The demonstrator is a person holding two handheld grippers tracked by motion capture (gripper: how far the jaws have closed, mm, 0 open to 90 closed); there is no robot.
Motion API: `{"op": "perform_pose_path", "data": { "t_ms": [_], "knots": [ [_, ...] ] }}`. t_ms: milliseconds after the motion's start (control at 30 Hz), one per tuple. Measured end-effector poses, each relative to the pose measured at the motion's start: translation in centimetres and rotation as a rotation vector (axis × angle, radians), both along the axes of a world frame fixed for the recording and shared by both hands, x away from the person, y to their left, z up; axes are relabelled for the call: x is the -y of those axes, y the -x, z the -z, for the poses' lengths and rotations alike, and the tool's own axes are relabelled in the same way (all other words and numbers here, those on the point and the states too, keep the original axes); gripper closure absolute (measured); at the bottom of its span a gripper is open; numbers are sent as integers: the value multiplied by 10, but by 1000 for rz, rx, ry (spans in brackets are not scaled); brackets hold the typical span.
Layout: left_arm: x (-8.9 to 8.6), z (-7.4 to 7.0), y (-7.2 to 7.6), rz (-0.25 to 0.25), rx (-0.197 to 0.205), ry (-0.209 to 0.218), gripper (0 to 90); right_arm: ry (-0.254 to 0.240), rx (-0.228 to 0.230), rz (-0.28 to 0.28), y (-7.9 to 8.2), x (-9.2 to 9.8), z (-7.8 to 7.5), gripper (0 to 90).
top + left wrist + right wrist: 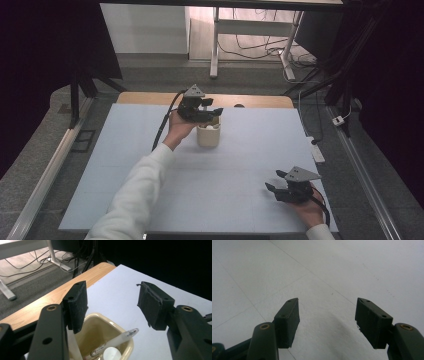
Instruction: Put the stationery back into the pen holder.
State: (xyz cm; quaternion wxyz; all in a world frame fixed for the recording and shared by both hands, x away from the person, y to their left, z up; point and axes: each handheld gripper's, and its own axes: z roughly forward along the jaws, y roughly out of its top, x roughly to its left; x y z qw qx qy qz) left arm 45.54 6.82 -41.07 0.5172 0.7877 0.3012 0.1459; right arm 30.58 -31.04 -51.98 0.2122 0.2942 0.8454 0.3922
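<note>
Cream cup sits upper-centre of the high view, on the pale blue mat, nearer the mat's far edge than the bottom. In the left gripper view the cup is at bottom centre, rim partly cut off by the frame edge; inside it a clear pen-like stick leans w/ its tip over the rim toward the right, and a white round cap lies low in the cup.

Left gripper hovers right over the cup in the high view, held by the left hand, sleeve white, forearm running down to bottom left of the frame. Black cable trails off it to the left. In its own view the left gripper has jaws released, apart, nothing between the pads; the stick lies below them, not touched.

Right gripper is lower right of the high view, well apart from the cup, resting low on the mat in the right hand. In its own view the right gripper has jaws spread, released, just bare mat under and between them.

Beyond the mat: strip of wooden tabletop at the far edge, grey floor, white desk legs & loose cables at top of frame.
</note>
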Motion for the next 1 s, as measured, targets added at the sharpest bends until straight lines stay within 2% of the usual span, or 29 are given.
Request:
{"op": "perform_pose_path", "data": {
  "t_ms": [133, 367, 500, 567, 667, 800, 1000],
  "knots": [
    [-1, 0, 5, 9, 2, -7, 405, 0, 0, 0, 0, 0, 0, 354],
    [-11, 1, 20, 15, -4, 14, 406, 3, 3, -1, 0, 0, 0, 355],
    [-18, 4, 32, 9, 13, -27, 406, -2, 3, -4, 0, 0, 0, 355],
    [-22, 5, 37, 9, 18, -30, 406, -5, 4, -4, 0, 0, -1, 355],
    [-31, 8, 47, 10, 9, -17, 406, -6, 4, -4, 0, 0, 0, 355],
    [-40, 12, 58, 3, 0, -23, 405, -9, 2, -4, 0, 1, 0, 355],
    [-55, 18, 77, 6, -18, -62, 393, -24, 2, -3, 0, 2, -1, 355]
  ]
}}
